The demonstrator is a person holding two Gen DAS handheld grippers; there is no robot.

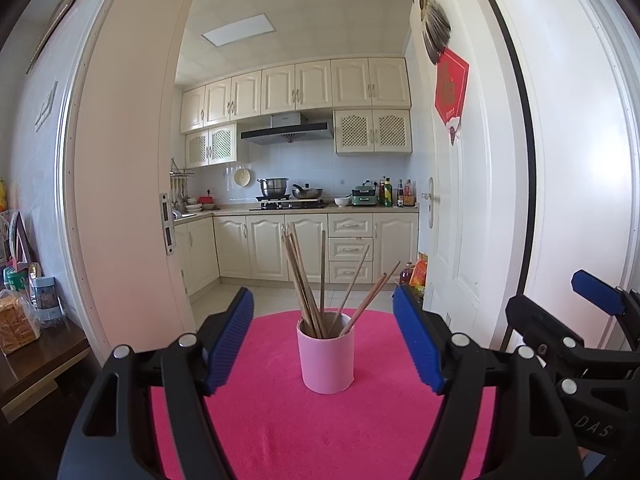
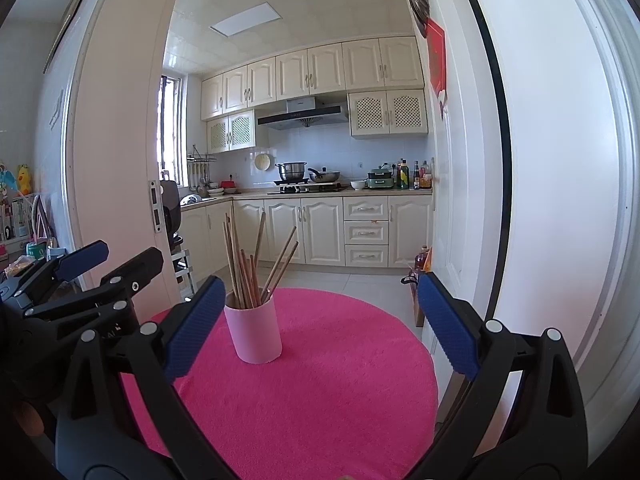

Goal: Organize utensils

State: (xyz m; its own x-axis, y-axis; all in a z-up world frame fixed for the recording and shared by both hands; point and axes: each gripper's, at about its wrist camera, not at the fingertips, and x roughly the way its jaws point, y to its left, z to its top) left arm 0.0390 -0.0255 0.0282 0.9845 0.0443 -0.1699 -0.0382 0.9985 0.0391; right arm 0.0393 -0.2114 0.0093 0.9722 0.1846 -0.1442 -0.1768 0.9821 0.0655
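**Both grippers spread, chopsticks standing in the cup**

From my seat I see a kitchen through the open doorway ahead, with cream cabinets (image 1: 296, 88) along the back wall and a stove (image 1: 290, 204) carrying a pot and a pan. Nearer to me is a round table covered by a pink cloth (image 1: 280, 420), filling the lower part of both views.

My left gripper (image 1: 323, 342) hangs over the near side of the cloth with its blue pads wide apart and nothing between them. My right gripper (image 2: 320, 326) is likewise spread and holds nothing; it sits just beside the left one, each showing at the edge of the other's view.

A pink cup (image 1: 326, 354) stands upright on the cloth, towards the far side of the table, framed between the left pads but clear of them. A bunch of wooden chopsticks (image 1: 308, 280) stands inside it, leaning out at different angles.
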